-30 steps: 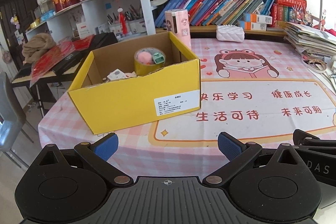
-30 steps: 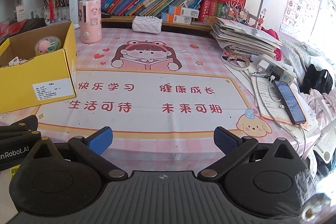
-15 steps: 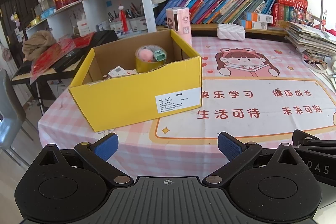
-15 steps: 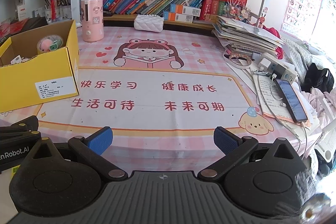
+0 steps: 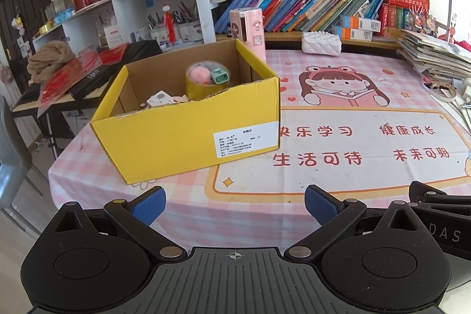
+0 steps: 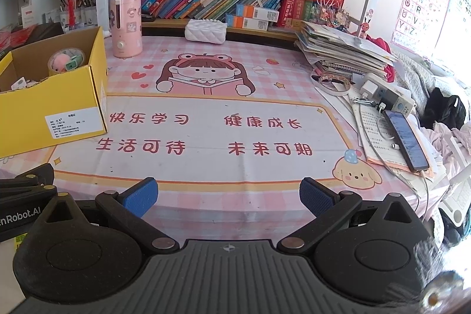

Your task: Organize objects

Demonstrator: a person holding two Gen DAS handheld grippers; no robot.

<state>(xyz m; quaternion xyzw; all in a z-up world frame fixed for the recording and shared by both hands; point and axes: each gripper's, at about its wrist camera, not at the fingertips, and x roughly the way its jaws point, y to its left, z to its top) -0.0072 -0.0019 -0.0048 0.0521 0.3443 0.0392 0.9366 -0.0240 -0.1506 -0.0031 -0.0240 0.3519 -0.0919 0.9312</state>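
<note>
my left gripper (image 5: 234, 202) and right gripper (image 6: 228, 193) were both wide open and held nothing. the yellow box (image 5: 188, 134) sat at centre left of the left view, tape roll (image 5: 206, 78) inside. i judged a slow approach best, fingers above its rim.

Bright daylight from the right, soft shadows, sharp centres, strong fisheye curving, dark vignetted corners
</note>
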